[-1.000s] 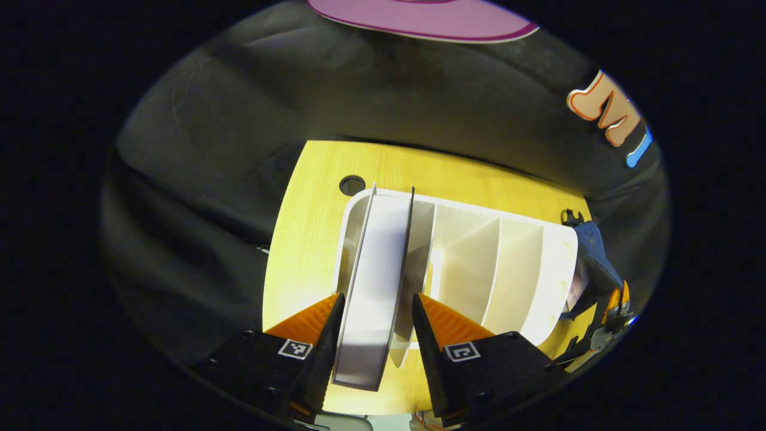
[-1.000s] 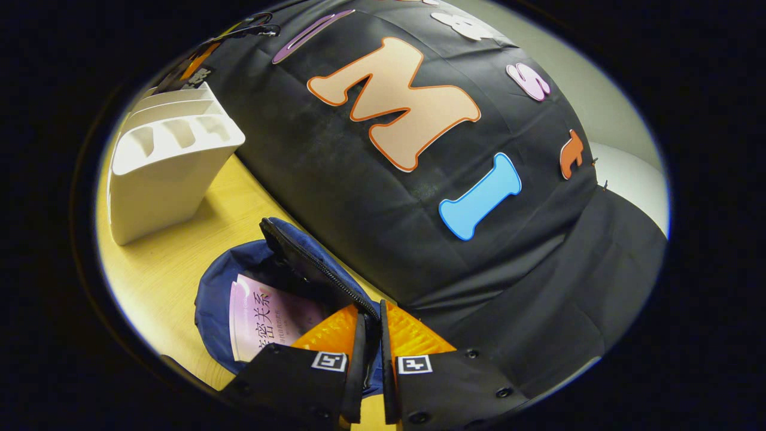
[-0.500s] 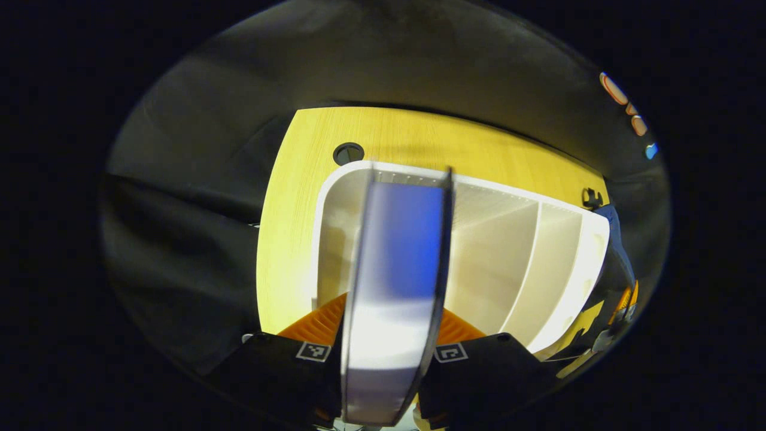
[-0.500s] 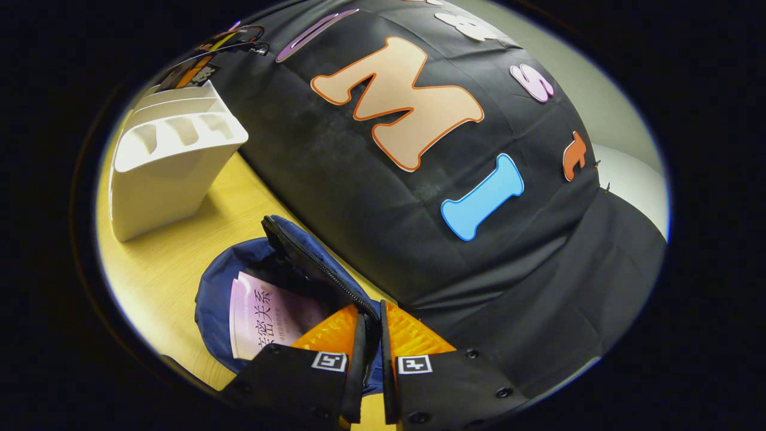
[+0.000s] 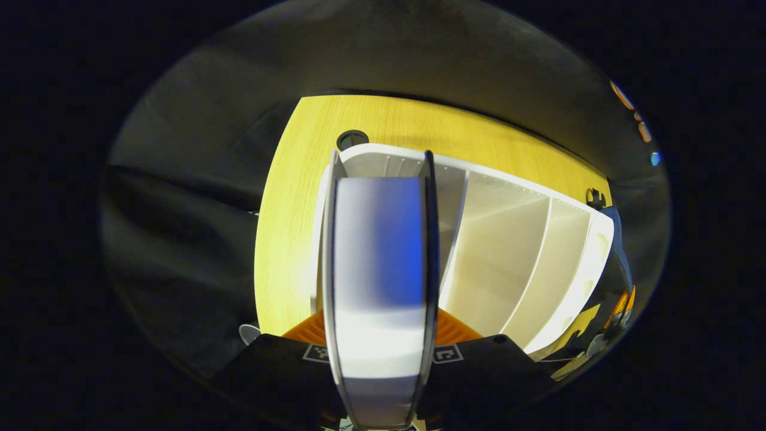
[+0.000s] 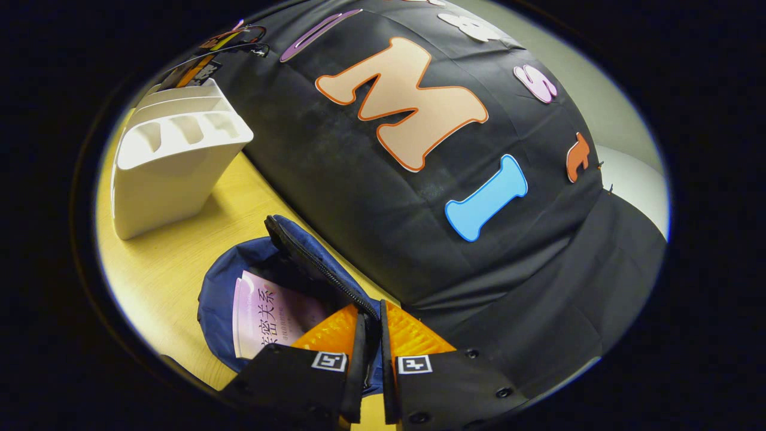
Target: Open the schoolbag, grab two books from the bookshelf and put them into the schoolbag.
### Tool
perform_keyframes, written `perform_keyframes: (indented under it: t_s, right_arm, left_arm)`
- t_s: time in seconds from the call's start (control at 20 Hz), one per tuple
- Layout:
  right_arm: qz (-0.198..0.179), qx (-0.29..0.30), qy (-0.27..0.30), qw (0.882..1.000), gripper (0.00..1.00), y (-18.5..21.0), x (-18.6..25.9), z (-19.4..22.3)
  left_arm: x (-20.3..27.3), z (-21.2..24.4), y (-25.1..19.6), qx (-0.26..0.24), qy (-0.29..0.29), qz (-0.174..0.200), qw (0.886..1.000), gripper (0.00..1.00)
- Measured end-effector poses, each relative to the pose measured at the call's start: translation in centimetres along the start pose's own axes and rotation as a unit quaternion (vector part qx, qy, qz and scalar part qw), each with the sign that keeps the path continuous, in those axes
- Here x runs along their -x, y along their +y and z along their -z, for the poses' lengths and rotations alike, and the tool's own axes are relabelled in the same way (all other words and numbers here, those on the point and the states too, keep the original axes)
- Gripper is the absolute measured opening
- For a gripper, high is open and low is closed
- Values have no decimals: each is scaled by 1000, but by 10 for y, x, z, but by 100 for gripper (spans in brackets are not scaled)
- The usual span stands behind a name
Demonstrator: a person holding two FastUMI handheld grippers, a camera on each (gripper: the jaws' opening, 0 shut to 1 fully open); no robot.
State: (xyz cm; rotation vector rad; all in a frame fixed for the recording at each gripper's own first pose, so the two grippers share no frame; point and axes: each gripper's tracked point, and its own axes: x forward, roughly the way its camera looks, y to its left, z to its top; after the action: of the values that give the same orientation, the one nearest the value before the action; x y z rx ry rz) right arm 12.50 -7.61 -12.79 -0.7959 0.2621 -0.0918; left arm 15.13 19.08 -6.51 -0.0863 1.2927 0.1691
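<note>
**Second book gripped at the shelf, bag held open with one book inside**

The schoolbag point(image 6: 239, 287) lies open on the table point(image 6: 167, 263), and one book with a pale cover point(image 6: 269, 317) already sits inside it. So the opening and the first book look done; what is left, by my reading, is to lift the second book clear of the bookshelf point(image 5: 508, 251), carry it across and drop it into the bag.

The left gripper point(image 5: 378, 350) is closed on that second book point(image 5: 378, 257): the book stands on edge between its two fingers, filling the gap, with its far end at the shelf's leftmost slot. Whether its lower edge is still inside the slot is hard to tell, since the book itself hides it.

The right gripper point(image 6: 371, 335) is pinched narrow on the bag's zipper edge point(image 6: 323, 275), holding the mouth up and open. In the right gripper view the bookshelf stands near the bag, apart from it on the table.
</note>
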Motion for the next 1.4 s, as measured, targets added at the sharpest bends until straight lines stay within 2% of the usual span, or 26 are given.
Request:
perform_keyframes:
  t_s: [0.45,0.5,0.55,0.6,0.8,1.05,1.1,1.2,1.4]
  right_arm:
    - [-17,-12,-13,1000,4,0,-1,1]
    - [-22,-17,-13,1000,17,1,-1,2]
    - [-25,-20,-13,999,17,0,-2,4]
    - [-26,-22,-16,999,4,-2,-2,4]
    - [-30,-25,-27,999,4,-7,-5,5]
    - [-34,-39,-37,998,4,-16,-8,5]
    - [-34,-42,-39,998,17,-17,-7,5]
    - [-35,-47,-44,997,17,-21,-8,5]
    - [-34,-53,-53,997,17,-27,-7,6]
  left_arm:
    - [83,40,4,49,-4,-28,998,41]
    - [96,46,3,54,-7,-31,998,41]
    - [109,55,2,60,-12,-34,998,41]
    - [125,64,-1,69,-18,-35,997,41]
    - [180,82,-11,90,-44,-37,994,41]
    - [234,98,-44,106,-95,-14,990,40]
    - [241,94,-51,107,-108,-10,988,40]
    - [251,91,-74,108,-128,9,986,40]
    - [256,94,-128,100,-130,61,985,40]
